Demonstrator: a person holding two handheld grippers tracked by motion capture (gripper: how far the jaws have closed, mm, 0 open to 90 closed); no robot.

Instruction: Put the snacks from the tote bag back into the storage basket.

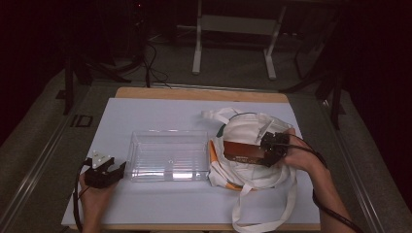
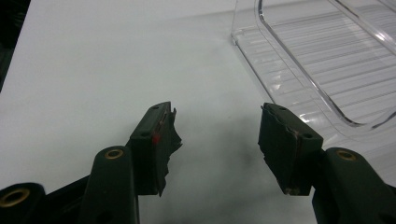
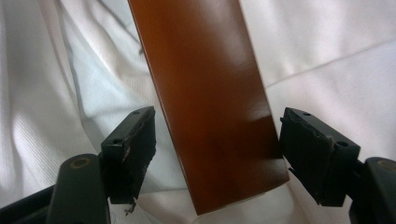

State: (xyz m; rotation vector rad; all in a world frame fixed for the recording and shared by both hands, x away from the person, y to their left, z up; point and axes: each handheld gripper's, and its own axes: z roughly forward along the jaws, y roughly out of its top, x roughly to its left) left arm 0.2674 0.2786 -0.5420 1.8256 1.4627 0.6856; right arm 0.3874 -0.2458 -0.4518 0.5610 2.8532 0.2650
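Observation:
A brown glossy box [image 1: 243, 151] lies on a white cloth tote bag [image 1: 248, 127] at the right of the white board. My right gripper [image 1: 272, 148] sits at the box's right end, pointing left. In the right gripper view the box [image 3: 210, 93] lies between the jaws of the right gripper [image 3: 217, 135]. A strip of bag cloth [image 3: 327, 56] shows between the left pad and the box, so the jaws stand open around it. My left gripper [image 1: 114, 167] rests open on the board, left of a clear plastic tray [image 1: 165, 132]. Nothing lies between the left gripper's [image 2: 217, 126] fingers.
The clear tray [image 2: 327, 56] stands mid-board with its ribbed floor bare. The white board [image 1: 160, 204] covers a wooden tabletop. The bag's long straps [image 1: 291, 204] trail toward the front edge. Beyond the table are a white table frame [image 1: 197, 43] and cables on the floor.

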